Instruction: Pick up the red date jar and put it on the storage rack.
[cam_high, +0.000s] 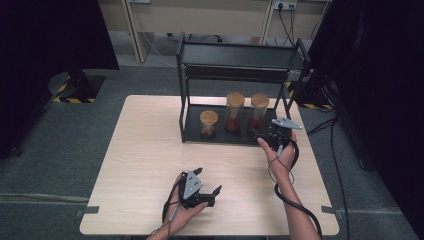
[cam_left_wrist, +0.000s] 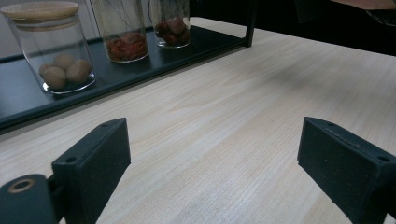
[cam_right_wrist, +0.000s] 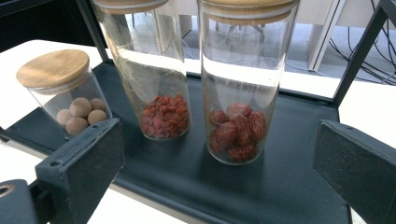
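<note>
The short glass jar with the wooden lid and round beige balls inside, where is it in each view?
High view: short glass jar leftmost of three on the black rack's lower shelf.
Left gripper view: top left.
Right gripper view: far left.
Shared landmark: the tall jar of small red berries beside it.

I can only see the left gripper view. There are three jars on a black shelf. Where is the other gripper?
Observer: The right gripper is at the front edge of the black shelf, pointed at the tall jar of big red fruit.
Operator: Is it holding that jar?
Observer: No. Its jaws stand wide open, one on each side, and touch nothing.
Operator: Do the tall jars have lids? My picture cuts them off.
Observer: Yes, both have round wooden lids, like the short jar of brown balls.
Operator: Is anything above the jars?
Observer: A second black shelf sits on top, with nothing on it.
</note>
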